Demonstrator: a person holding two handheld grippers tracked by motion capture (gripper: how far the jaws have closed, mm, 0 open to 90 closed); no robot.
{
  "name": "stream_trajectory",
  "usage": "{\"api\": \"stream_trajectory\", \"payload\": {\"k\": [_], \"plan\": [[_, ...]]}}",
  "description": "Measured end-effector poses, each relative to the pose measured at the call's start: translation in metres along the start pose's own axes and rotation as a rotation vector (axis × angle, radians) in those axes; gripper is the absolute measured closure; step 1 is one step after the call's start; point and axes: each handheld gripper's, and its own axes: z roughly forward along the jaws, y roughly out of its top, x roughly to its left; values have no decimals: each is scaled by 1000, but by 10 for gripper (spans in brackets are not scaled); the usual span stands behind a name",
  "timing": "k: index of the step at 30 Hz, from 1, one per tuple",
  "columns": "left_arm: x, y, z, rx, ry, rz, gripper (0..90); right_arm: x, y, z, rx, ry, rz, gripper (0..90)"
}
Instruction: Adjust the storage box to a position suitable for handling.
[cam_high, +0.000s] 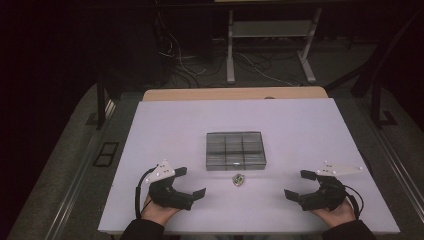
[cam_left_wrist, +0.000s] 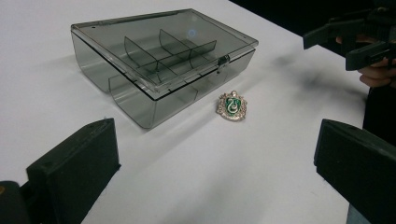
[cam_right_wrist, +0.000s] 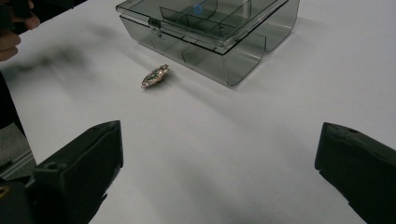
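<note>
Both hand-held grippers rest low over the near edge of the white table (cam_high: 300, 125), each held from below by a hand. Left hand-held gripper (cam_high: 192, 181) sits at the near left with its two black jaws spread wide and nothing between them; the right hand-held gripper (cam_high: 299, 183) mirrors it at the near right, jaws equally wide and empty. Between them, nearer the table's middle, lies a small silver crest-shaped badge with a green shield (cam_left_wrist: 231, 106), flat on the table and well apart from either gripper. Just beyond the badge, close to it but not touching, stands a smoky grey transparent plastic box with inner dividers (cam_left_wrist: 159, 60). Its lid is down, and a small clasp on its front wall faces the badge. In the right gripper view the badge (cam_right_wrist: 154, 76) appears edge-on, in front of the box's clasp side (cam_right_wrist: 210, 32).
</note>
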Motion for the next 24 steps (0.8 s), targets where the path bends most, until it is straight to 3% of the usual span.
{"api": "stream_trajectory", "payload": {"k": [14, 24], "plan": [[5, 20, 3, 11, -16, 15, 0, 0, 0, 2, 9, 6, -4, 9], [9, 29, 12, 45, -32, 21, 0, 0, 0, 3, 12, 7, -1, 8]]}}
